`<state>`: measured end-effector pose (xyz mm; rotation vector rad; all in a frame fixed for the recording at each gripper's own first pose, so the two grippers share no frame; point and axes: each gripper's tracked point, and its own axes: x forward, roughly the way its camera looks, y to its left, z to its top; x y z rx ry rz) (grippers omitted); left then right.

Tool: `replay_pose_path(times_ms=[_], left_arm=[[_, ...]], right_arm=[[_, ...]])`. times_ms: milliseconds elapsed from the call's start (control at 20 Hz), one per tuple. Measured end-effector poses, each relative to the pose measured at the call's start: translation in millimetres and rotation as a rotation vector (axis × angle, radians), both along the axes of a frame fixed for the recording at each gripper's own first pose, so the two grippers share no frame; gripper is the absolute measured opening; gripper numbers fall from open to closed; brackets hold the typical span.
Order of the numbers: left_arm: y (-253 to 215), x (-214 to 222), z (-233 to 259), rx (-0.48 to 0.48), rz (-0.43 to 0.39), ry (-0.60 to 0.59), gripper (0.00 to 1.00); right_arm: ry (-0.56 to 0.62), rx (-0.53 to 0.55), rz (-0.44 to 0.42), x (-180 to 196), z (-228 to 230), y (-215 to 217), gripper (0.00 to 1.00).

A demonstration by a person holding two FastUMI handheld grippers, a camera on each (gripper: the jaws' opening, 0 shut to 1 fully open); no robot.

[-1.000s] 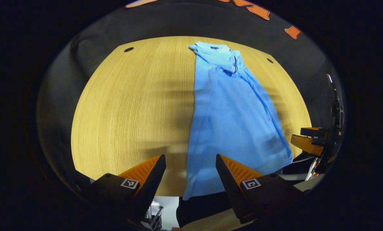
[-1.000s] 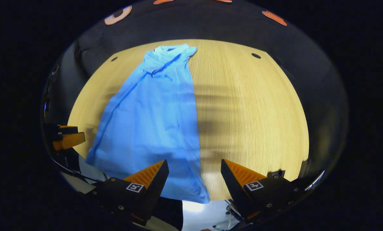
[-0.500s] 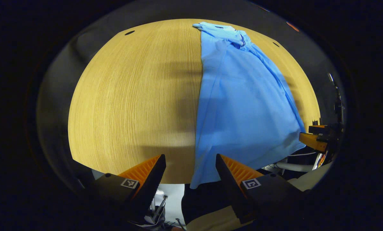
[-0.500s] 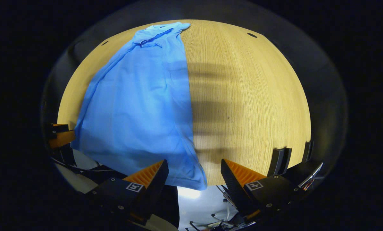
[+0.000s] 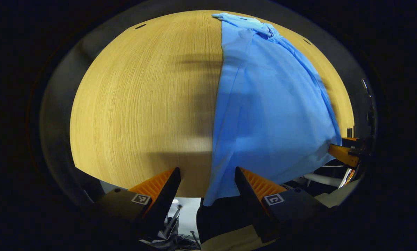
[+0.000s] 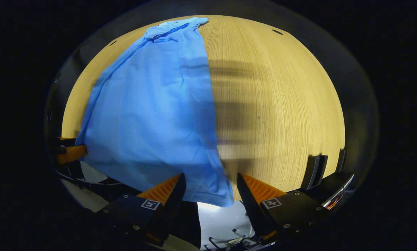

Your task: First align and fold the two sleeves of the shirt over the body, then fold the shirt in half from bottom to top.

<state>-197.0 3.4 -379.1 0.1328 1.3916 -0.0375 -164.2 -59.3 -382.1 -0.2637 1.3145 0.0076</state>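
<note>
Left gripper [image 5: 207,177], jaws parted and empty, has closed on the hem's left corner over the last second. Blue polo shirt [image 5: 267,115] lies lengthwise on the wooden table [image 5: 142,104], sleeves folded in, hem overhanging. Right gripper [image 6: 211,183], likewise parted, brackets the right corner. Bottom-to-top fold judged next.

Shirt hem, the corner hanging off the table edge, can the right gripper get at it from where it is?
Probably yes: the right gripper is open, the shirt corner hangs between its fingers, nothing blocking.
</note>
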Motion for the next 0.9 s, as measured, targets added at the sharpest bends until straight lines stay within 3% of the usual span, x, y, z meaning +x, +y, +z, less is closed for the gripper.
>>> replay_pose_path(times_ms=[150,200,250,350,400,450,650,900], left_arm=[[-1,2,0,0.001,-0.004,0.0,0.99],[-2,4,1,-0.001,-0.004,-0.006,0.99],[-6,4,1,-0.005,0.002,-0.009,0.85],[-10,7,1,-0.018,-0.021,-0.02,0.57],[-13,9,0,-0.027,-0.014,-0.037,0.33],[-13,10,0,-0.031,-0.017,-0.049,0.09],[-19,14,1,-0.11,0.006,-0.066,0.04],[-24,59,35,-0.142,-0.007,-0.184,0.04]], right_arm=[[0.003,0.007,-0.006,-1,-1,4,0.81],[0.005,0.006,-0.001,-1,0,4,0.72],[0.004,0.008,-0.001,-2,-1,5,0.66],[-0.007,0.02,-0.013,0,-2,7,0.41],[-0.01,0.042,-0.036,0,-3,10,0.13],[-0.003,0.049,-0.038,-1,-1,12,0.04],[-0.01,0.091,-0.034,7,7,22,0.0],[-0.168,0.131,0.007,62,66,37,0.01]])
